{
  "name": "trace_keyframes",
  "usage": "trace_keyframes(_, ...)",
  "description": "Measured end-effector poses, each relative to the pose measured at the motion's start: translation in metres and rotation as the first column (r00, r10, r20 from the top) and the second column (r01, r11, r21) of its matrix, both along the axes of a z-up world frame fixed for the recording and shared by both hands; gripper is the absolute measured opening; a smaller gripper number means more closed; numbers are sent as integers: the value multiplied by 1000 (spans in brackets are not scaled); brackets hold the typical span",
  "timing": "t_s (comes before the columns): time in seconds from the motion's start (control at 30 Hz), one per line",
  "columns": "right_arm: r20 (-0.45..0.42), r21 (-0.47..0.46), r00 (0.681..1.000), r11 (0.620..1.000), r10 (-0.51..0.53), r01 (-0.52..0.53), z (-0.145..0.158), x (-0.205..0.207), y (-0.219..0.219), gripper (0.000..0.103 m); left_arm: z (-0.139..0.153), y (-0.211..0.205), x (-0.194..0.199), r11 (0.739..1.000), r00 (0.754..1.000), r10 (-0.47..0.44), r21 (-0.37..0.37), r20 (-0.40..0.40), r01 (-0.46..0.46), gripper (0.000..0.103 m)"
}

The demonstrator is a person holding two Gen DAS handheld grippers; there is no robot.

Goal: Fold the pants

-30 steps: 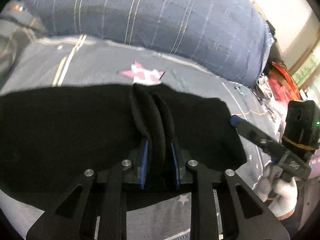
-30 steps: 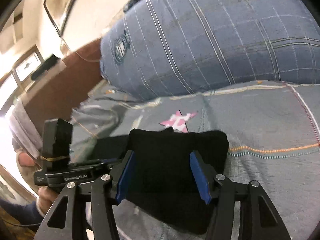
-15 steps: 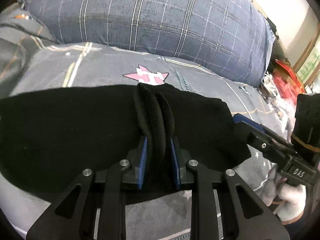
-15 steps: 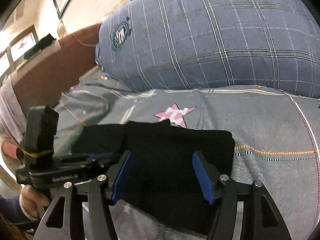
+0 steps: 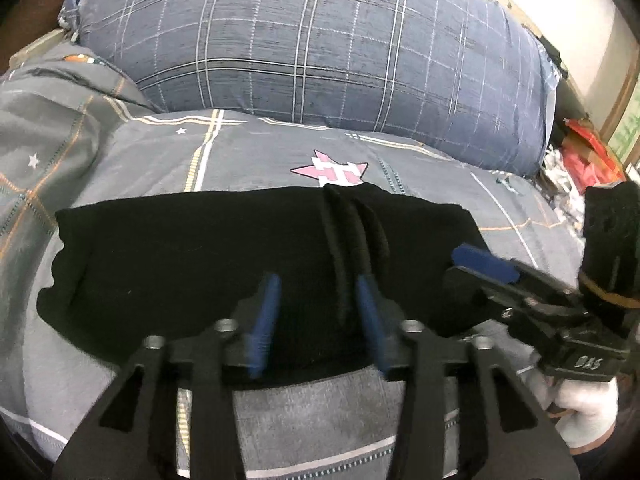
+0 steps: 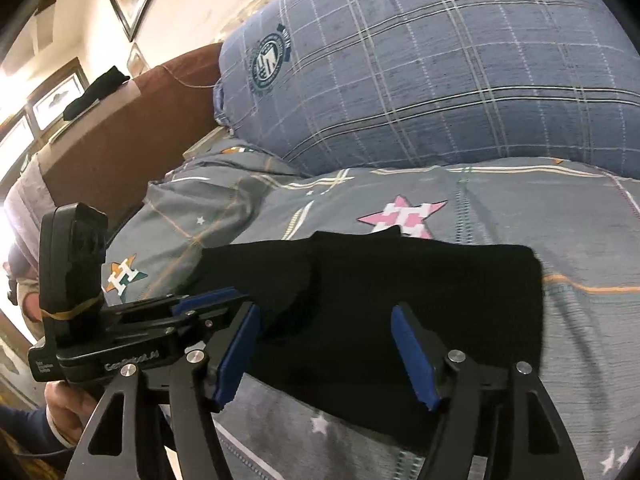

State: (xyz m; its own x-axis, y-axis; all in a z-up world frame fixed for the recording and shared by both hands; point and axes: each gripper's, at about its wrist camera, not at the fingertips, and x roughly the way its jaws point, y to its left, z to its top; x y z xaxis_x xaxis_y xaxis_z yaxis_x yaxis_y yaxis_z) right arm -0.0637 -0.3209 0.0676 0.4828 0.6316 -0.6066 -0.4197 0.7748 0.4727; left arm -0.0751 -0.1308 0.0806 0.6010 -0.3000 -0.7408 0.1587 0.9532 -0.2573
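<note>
**Me:** Fingers status first. Left gripper (image 5: 318, 322): blue pads parted, nothing between them but slack cloth, no grip. Right gripper (image 6: 326, 354): spread wide, also holding nothing. Both hover low over the pants (image 5: 224, 264).

**Ops:** Where's the garment?

**Me:** On the bed (image 5: 256, 160), flat on the grey star-print cover, just in front of the big plaid pillow (image 5: 320, 48). Near edge sits right under my left fingers (image 5: 264, 320).

**Ops:** Which step?

**Me:** My read: a fold is laid down and both hands are off it. Looks like a release point between folds, or close to done.

**Ops:** How does it look?

**Me:** Black, matte, soft knit by the look of it. Compact wide rectangle, edges mostly square. Left end is a bit wavy. One problem: a raised ridge of two or three pleats (image 5: 354, 240) runs front to back, just ahead of the left fingers.

**Ops:** Next move?

**Me:** I'd judge it needs that ridge flattened first, pressing or pulling the cloth sideways. Then, if another fold is wanted, grab one short end with both grippers and carry it across to the other. Grip has to catch every layer, or the stack shears. Can't count layers from here, too dark.
</note>
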Motion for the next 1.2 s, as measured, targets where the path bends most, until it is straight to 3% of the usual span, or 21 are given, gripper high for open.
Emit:
trace_keyframes(0.2,-47,-20,998,999,49,-50,-15,2,18,71,3,20,-6,999,999,43,-25,-1,-43,46)
trace_keyframes(0.5,-5,-20,998,997,69,-69,-3,2,30,71,-3,85,-25,980,983,180,-76,-38,-183,46)
trace_keyframes(0.73,19,67,992,990,121,-122,7,13,44,71,-17,138,-53,928,938,340,-141,-61,-345,46)
trace_keyframes(0.9,61,48,984,984,169,-172,10,15,66,71,-29,159,-55,890,914,387,-207,-125,-405,46)
trace_keyframes(1.03,84,72,980,979,183,-189,11,16,77,71,-33,162,-58,878,912,388,-246,-133,-410,46)
trace_keyframes(1.2,102,16,969,974,225,-227,14,19,96,71,-44,164,-58,868,910,381,-275,-162,-413,48)
